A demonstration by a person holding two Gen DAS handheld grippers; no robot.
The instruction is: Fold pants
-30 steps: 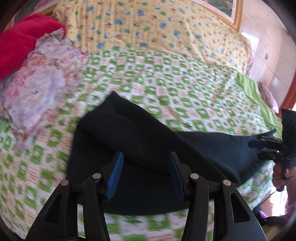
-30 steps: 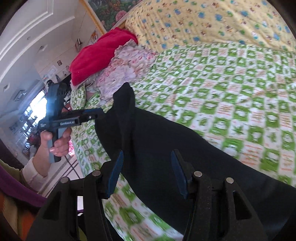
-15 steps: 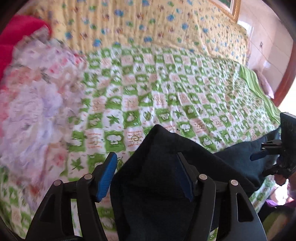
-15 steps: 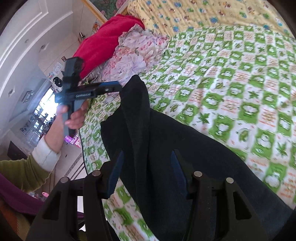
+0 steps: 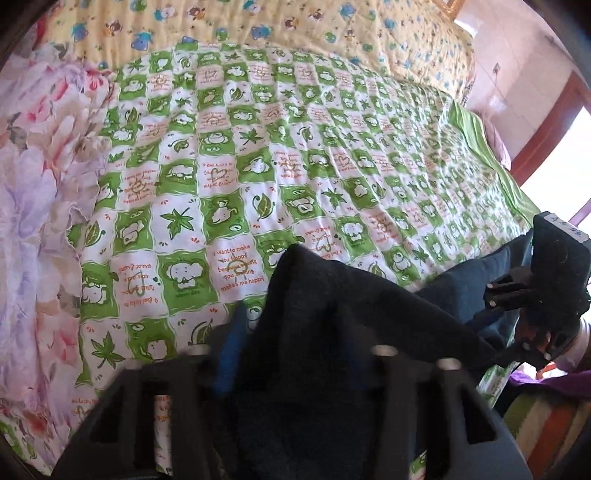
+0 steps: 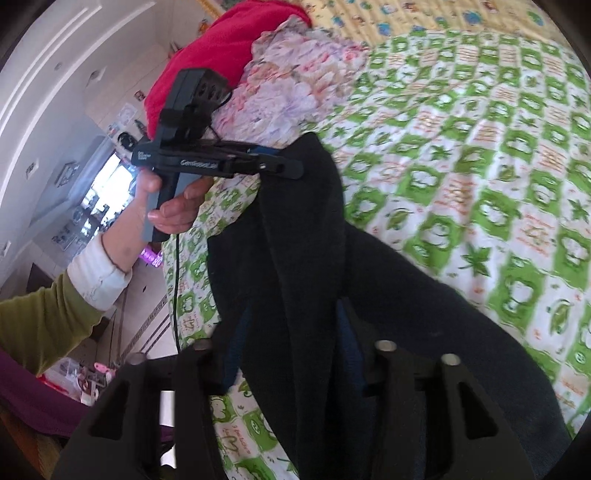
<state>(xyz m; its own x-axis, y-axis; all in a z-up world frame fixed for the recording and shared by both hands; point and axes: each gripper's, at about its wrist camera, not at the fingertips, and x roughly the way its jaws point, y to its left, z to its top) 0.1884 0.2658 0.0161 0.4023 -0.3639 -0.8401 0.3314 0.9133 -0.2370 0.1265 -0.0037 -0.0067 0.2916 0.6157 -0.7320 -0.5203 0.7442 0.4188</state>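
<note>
Dark navy pants (image 5: 332, 332) hang stretched between my two grippers above the green checked bed quilt (image 5: 295, 147). My left gripper (image 5: 295, 354) is shut on one end of the pants, the cloth bunched between its blue pads. My right gripper (image 6: 291, 343) is shut on the other end of the pants (image 6: 306, 258). In the right wrist view the left gripper (image 6: 284, 166) grips the cloth's top corner. In the left wrist view the right gripper (image 5: 495, 295) shows at far right, on the cloth.
A floral blanket (image 5: 33, 221) lies heaped at the bed's left, with a red blanket (image 6: 229, 48) behind it. A yellow quilt (image 5: 258, 26) lies at the head. The bed edge and floor (image 6: 147, 295) lie beside my hands.
Both grippers have closed on the pants and lifted them off the quilt. The left gripper moved up and forward, so the cloth now hangs between the two.
</note>
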